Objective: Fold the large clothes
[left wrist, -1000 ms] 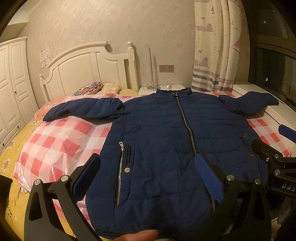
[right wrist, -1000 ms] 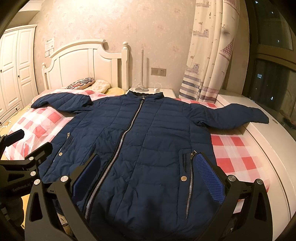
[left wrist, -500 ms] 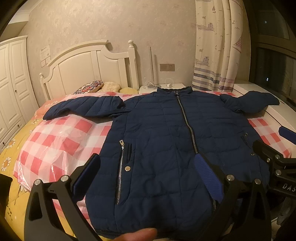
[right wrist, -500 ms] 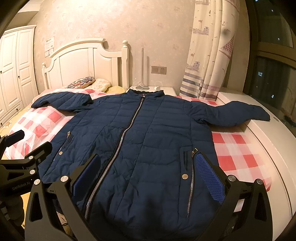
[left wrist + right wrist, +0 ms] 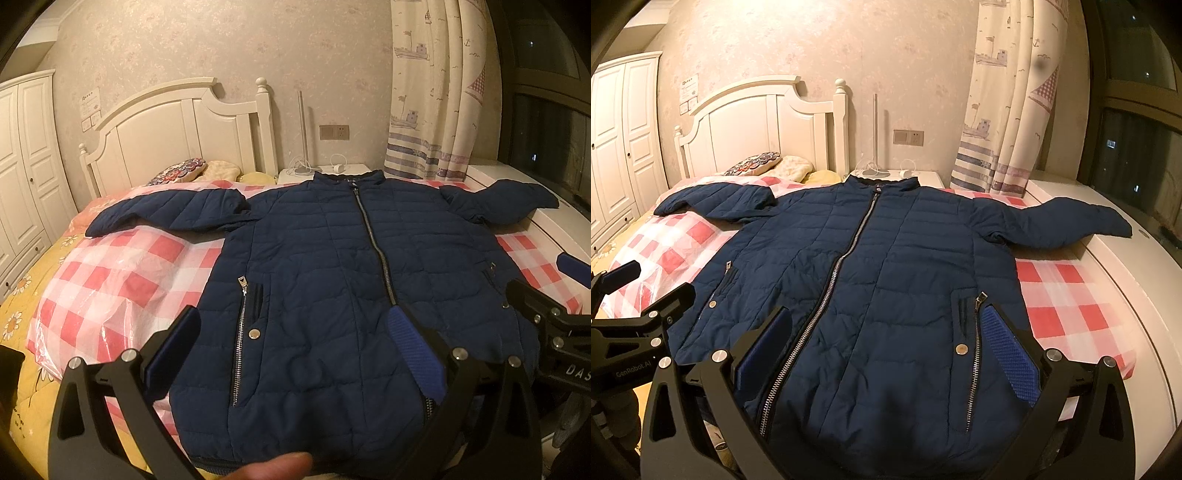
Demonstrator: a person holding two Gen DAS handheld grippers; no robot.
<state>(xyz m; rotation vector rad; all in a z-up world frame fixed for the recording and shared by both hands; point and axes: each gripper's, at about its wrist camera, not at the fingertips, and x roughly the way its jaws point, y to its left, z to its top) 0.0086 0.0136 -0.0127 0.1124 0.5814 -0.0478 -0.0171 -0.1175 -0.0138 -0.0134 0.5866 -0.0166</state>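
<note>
A navy quilted jacket [image 5: 332, 280] lies flat and zipped on the bed, front up, collar far, both sleeves spread out to the sides; it also shows in the right wrist view [image 5: 886, 288]. My left gripper [image 5: 295, 347] is open and empty, held above the jacket's near hem on the left half. My right gripper [image 5: 886, 343] is open and empty above the hem on the right half. Each gripper shows at the edge of the other's view: the right gripper [image 5: 546, 310] and the left gripper [image 5: 639, 291].
The bed has a red and white checked cover [image 5: 122, 273] and a white headboard [image 5: 177, 129] with pillows [image 5: 184, 171]. A nightstand [image 5: 325, 171] stands behind. A white ledge [image 5: 1126, 280] and curtain [image 5: 1008, 110] are on the right, a wardrobe [image 5: 22, 166] on the left.
Both views have tilted slightly, so the jacket sits a little lower in frame. The jacket has not moved and both grippers stay open.
</note>
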